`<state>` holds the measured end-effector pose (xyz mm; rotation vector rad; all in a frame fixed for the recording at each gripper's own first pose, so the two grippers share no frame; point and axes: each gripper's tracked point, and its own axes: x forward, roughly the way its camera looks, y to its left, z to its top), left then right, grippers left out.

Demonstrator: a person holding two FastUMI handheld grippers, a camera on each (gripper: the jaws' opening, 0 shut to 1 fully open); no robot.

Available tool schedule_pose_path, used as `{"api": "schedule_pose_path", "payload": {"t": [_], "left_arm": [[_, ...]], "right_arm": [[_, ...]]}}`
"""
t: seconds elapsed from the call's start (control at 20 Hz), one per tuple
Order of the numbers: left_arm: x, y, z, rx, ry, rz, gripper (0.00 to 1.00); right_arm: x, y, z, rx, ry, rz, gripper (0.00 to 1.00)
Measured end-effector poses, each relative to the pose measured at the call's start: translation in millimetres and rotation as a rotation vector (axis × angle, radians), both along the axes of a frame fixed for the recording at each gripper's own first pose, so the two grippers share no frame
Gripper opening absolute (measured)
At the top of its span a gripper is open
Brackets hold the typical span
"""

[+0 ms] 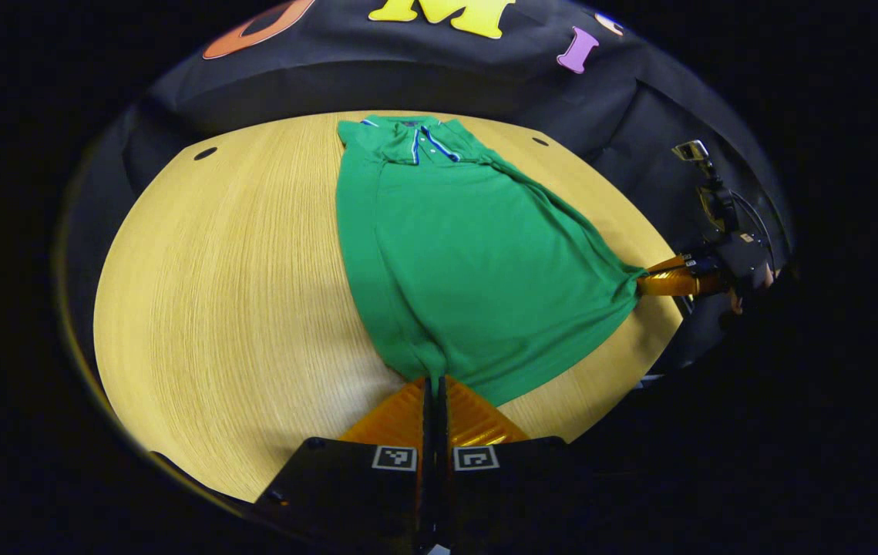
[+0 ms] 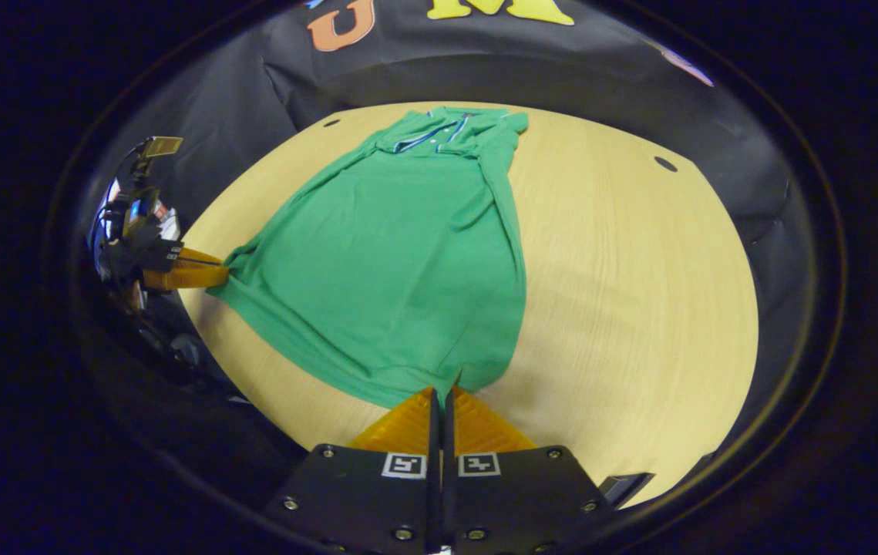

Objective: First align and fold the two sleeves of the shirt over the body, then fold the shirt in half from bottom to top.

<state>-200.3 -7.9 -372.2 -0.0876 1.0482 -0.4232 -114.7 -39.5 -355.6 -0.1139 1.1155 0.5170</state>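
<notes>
1. A green polo shirt (image 1: 454, 262) lies flat on a round wooden table (image 1: 223, 308), collar at the far side by the booth wall, hem toward the person
2. Both sleeves are already folded in over the body, so the shirt reads as one long narrow panel; the sleeve step looks done
3. The left gripper (image 1: 434, 379) is closed, its two fingers pinching the hem corner on its side, at the near edge of the table
4. The right gripper (image 2: 442, 390) is likewise closed on the other hem corner; in the left gripper view it sits at the table's right edge with the cloth pulled to a point at its tips
5. The hem between the two corners is drawn fairly taut, and the fabric puckers slightly at each grip
6. Step in hand, as I judge it: the start of the final fold, bottom to top, with both corners gripped but the hem not yet raised far off the table
7. The next move would call for lifting both corners together, carrying them evenly toward the collar (image 1: 419, 139), keeping the hem straight so the edges meet, then laying it down and releasing
8. Count: one shirt, one table, two grippers, and two small dark holes in the tabletop, one (image 1: 205, 153) at far left and the other at far right
</notes>
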Motion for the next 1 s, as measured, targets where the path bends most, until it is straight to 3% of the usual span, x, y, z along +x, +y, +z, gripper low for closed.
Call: {"api": "schedule_pose_path", "payload": {"t": [0.65, 1.0], "left_arm": [[89, 1, 92, -0.060, -0.183, 0.072, 0.03], [166, 15, 141, -0.072, -0.314, 0.106, 0.03]], "right_arm": [[88, 18, 113, 0.151, -0.186, -0.083, 0.00], [153, 33, 158, 0.212, -0.267, -0.097, 0.00]]}}
